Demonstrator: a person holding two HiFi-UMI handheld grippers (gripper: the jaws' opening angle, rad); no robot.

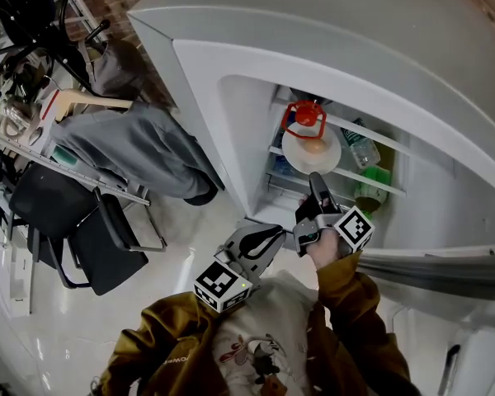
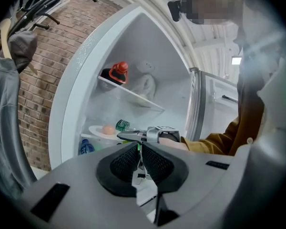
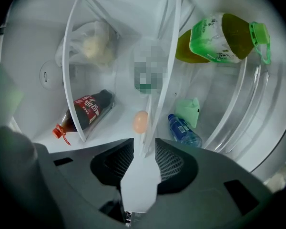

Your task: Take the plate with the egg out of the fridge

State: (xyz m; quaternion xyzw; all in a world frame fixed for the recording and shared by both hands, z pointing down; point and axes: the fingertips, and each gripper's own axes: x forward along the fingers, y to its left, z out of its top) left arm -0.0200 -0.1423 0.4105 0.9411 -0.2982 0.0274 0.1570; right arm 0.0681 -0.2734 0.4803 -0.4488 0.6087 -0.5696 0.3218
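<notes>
Right tool [image 3: 143, 149]: jaws wide, plate [image 1: 295, 157] rim between, unpressed. Left tool [image 2: 139, 151]: closed, empty. Risk: a shallow rim bite could tilt plate; egg [image 3: 140, 121] rolls off.

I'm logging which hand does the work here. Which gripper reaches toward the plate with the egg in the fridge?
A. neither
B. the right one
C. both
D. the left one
B: in the head view the right gripper stretches up to the plate with the egg, while the left gripper hangs back near the chest.
</notes>
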